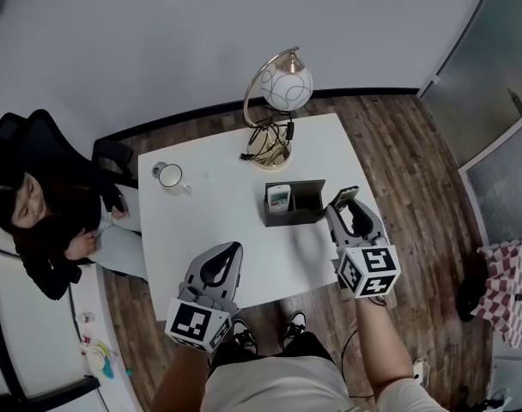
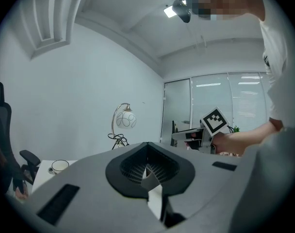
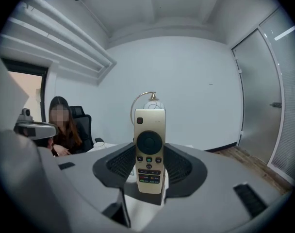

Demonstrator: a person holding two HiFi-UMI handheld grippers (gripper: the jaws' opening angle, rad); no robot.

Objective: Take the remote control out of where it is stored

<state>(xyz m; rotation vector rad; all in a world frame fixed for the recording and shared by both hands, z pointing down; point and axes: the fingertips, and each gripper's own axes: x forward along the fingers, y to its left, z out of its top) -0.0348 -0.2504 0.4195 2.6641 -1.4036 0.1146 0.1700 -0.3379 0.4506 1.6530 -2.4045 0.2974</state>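
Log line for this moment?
right gripper: shut on gold remote, out of holder | left gripper: shut, empty | white remote: in holder

In the right gripper view the remote control (image 3: 149, 152) covers most of the lamp (image 3: 151, 102) behind it, and its lower end is lost between the jaws of the right claw (image 3: 148, 160). In the head view its buttons are too small to read, and the left edge cuts off the seated person (image 1: 38, 221).
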